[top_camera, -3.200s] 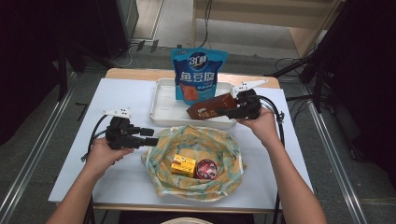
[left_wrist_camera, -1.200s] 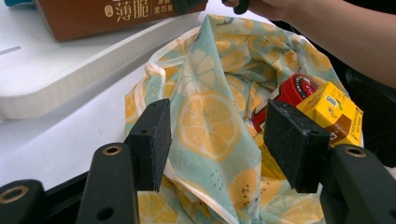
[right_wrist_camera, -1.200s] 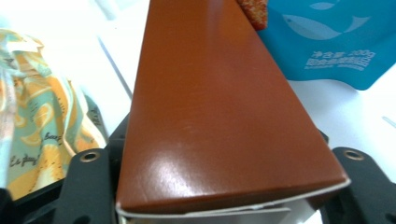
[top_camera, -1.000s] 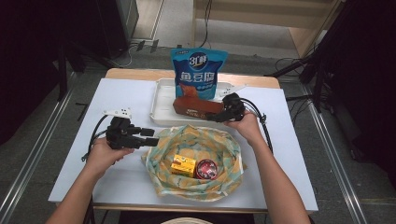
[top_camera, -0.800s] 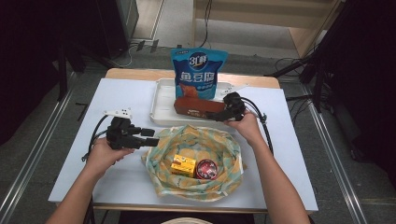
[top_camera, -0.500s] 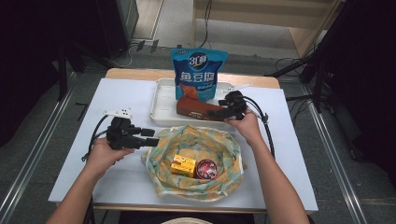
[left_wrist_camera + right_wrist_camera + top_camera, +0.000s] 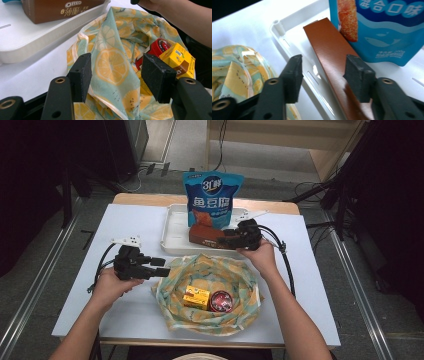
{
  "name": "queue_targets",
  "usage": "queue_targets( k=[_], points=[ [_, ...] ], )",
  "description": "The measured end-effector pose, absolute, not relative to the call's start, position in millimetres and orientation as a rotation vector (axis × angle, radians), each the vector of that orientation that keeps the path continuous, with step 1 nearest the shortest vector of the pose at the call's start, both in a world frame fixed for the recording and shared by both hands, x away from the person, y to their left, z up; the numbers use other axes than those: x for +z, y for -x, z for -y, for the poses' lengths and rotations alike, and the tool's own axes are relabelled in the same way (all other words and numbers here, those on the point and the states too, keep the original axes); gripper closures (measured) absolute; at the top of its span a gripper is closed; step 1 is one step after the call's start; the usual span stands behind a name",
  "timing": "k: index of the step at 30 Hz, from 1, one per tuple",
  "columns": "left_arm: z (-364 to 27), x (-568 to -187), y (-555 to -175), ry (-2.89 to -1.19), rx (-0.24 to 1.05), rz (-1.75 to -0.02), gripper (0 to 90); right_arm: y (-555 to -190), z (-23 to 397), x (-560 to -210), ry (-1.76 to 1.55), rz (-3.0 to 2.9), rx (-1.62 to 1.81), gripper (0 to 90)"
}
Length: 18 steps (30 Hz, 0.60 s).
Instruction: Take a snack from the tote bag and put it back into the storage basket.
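Observation:
A brown Oreo box (image 7: 205, 234) (image 7: 329, 47) lies flat in the white tray (image 7: 175, 227), against the foot of the upright blue snack pouch (image 7: 212, 195). My right gripper (image 7: 223, 237) (image 7: 324, 72) hovers at the box's right end. Its jaws have just been closing, but they stand apart over the box and no pad presses on it. My left gripper (image 7: 165, 267) (image 7: 117, 72) is open at the left rim of the lemon-print cloth bag (image 7: 220, 270) (image 7: 110, 60), not gripping it. A yellow carton (image 7: 196, 297) and a red tin (image 7: 221, 301) lie in the bag.
The tray sits at the back of the white table, the bag at the front middle. Cables trail from both grippers over the tabletop. Bare table surface lies to the left and right of the bag.
The right gripper lowered the brown box from a tilted hold into the tray, let go of it and lifted slightly away. The left gripper stayed put.

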<state>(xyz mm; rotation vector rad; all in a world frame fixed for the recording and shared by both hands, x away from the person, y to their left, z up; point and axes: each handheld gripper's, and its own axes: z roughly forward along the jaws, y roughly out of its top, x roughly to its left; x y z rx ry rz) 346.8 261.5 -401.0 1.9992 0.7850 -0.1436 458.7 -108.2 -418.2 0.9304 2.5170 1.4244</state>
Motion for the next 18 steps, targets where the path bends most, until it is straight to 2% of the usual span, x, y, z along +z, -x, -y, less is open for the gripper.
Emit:
queue_targets(
  k=[1,4,8,9,11,13,18],
  points=[
    [-261.6,-401.0,-346.8,-1.998,-0.143,-0.785,42.3,-454.9,103.6,-419.3,-0.907,-2.523,1.399,59.9],
    [-261.6,-400.9,-346.6,-1.999,-0.141,-0.786,42.3,-451.5,99.8,-421.7,-0.9,-2.53,1.391,67.9],
    [-261.5,-401.0,-346.6,-2.002,-0.141,-0.785,42.3,-450.9,97.8,-425.5,-0.907,-2.546,1.397,72.1],
    [-261.5,-401.0,-346.6,-2.003,-0.14,-0.785,42.3,-451.1,97.4,-428.2,-0.916,-2.563,1.407,77.2],
    [-261.5,-400.9,-346.6,-2.002,-0.14,-0.785,42.3,-451.3,97.2,-428.9,-0.911,-2.567,1.408,79.3],
    [-261.5,-401.1,-346.6,-2.003,-0.14,-0.785,42.3,-451.4,95.2,-430.8,-0.888,-2.586,1.386,85.5],
    [-261.1,-401.4,-346.7,-2.007,-0.139,-0.782,42.3,-453.3,93.1,-438.3,-0.896,-2.62,1.334,89.5]
  ],
)
